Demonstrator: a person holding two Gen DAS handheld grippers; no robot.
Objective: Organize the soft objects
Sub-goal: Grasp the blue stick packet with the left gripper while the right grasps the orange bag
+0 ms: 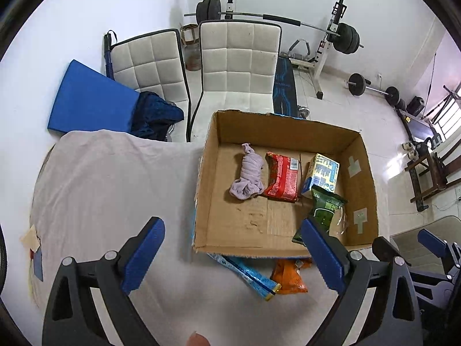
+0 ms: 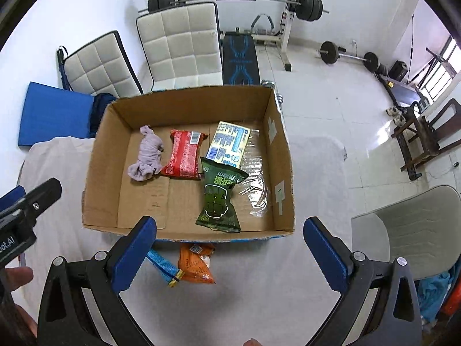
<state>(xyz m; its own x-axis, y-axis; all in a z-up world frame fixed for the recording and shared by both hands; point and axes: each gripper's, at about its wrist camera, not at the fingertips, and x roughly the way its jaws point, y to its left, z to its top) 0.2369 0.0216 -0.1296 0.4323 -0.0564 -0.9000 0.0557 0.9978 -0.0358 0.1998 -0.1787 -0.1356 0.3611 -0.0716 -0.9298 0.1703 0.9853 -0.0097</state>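
Observation:
An open cardboard box (image 1: 357, 155) (image 2: 285, 155) stands on the cloth-covered table. In it lie a lilac rolled cloth (image 1: 249, 173) (image 2: 147, 154), a red packet (image 1: 282, 177) (image 2: 184, 154), a yellow-blue carton (image 1: 322, 173) (image 2: 229, 142) and a green pouch (image 1: 327, 210) (image 2: 220, 196). In front of the box lie a blue packet (image 1: 247, 274) (image 2: 164, 265) and an orange packet (image 1: 289, 276) (image 2: 196, 265). My left gripper (image 1: 233, 256) is open and empty above the box's front edge. My right gripper (image 2: 230, 255) is open and empty over the two loose packets.
Two white padded chairs (image 1: 239, 63) (image 2: 178, 43) stand behind the table, with a blue mat (image 1: 89, 98) at the left. A barbell rack (image 1: 322, 43) and weights stand at the back. A grey chair (image 2: 417, 230) is at the right.

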